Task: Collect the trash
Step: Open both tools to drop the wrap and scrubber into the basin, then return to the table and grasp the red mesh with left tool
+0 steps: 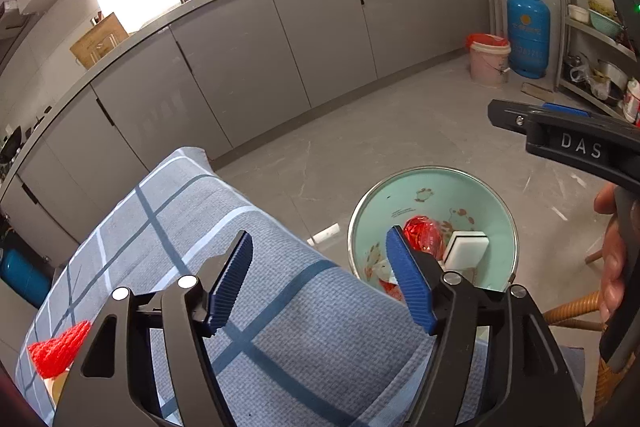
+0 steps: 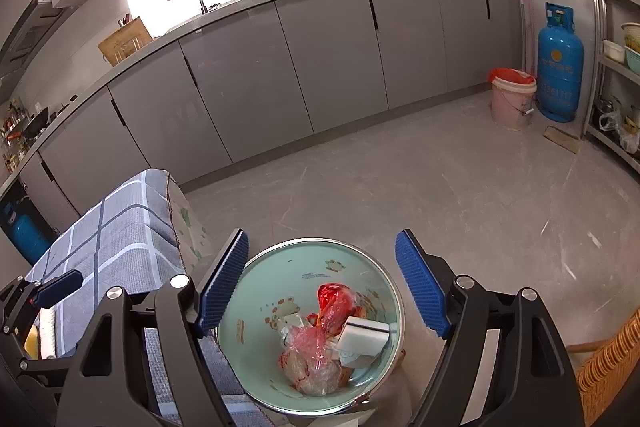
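Kitchen scene, 2 wrist views, trash collection in progress. The left gripper (image 1: 320, 279) hangs over the grey checked cloth (image 1: 168, 227) with its jaws spread and nothing between the pads. The right gripper (image 2: 322, 279) hangs above the mint-green bin (image 2: 264, 279), jaws likewise released and empty. The bin stands on the floor just beside the cloth-covered surface and already holds the collected trash: a red plastic bag (image 2: 334, 301), a clear crumpled bag (image 2: 312, 363) and a white box (image 2: 366, 337).

Step in hand, as judged: a drop into the bin looks complete, since both tongs are free and the items lie inside. One piece appears to remain, a red knitted item (image 1: 60, 347) on the cloth at the near left corner. The next move would call for carrying a gripper back across the cloth to that item, closing on it, and returning over the bin's rim; the soft cloth may bunch under the pads.

View differences: the left wrist view alone shows the red knitted item, the body of the right gripper at the right edge, and a hand (image 1: 612, 267) on its handle. The right wrist view alone shows the full bin contents from above, including the clear bag, and a wicker chair (image 2: 612, 359) at lower right
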The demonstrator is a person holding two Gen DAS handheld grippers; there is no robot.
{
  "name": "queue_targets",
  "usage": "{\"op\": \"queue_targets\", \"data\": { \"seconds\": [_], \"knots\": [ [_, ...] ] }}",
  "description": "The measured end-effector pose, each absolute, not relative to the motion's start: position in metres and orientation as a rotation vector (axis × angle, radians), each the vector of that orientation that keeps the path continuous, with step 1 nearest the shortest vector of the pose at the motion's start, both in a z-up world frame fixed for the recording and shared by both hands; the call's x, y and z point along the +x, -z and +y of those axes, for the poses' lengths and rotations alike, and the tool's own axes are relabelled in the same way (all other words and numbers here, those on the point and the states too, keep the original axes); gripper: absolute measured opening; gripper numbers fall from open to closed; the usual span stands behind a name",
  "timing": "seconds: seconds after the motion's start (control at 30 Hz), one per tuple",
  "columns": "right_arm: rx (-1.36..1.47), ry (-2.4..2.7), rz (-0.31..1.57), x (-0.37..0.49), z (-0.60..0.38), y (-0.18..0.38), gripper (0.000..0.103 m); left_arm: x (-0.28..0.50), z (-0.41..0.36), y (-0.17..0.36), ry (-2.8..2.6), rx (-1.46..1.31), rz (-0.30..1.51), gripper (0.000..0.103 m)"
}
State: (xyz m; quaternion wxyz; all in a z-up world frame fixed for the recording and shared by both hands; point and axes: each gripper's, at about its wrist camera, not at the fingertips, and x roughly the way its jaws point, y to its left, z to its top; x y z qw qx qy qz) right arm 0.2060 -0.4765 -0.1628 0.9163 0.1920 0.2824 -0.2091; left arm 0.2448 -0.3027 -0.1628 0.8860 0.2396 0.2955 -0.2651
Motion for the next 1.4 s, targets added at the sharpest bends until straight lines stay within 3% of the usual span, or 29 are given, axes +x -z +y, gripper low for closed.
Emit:
{"op": "queue_targets", "data": {
  "seconds": [0.63,1.17,1.27,1.4],
  "knots": [
    [0.339,0.302,0.608,0.209,-0.398,0.148,0.081,0.232,-0.238,0.144,0.451,0.441,0.626,0.070],
    [0.246,0.124,0.666,0.222,-0.298,0.151,0.085,0.250,-0.096,0.117,0.139,0.373,0.606,0.070],
    [0.223,0.082,0.682,0.224,-0.276,0.154,0.086,0.258,-0.071,0.114,0.069,0.357,0.596,0.078],
    [0.183,0.035,0.704,0.227,-0.248,0.158,0.086,0.281,-0.051,0.117,0.026,0.335,0.609,0.078]
  ]
}}
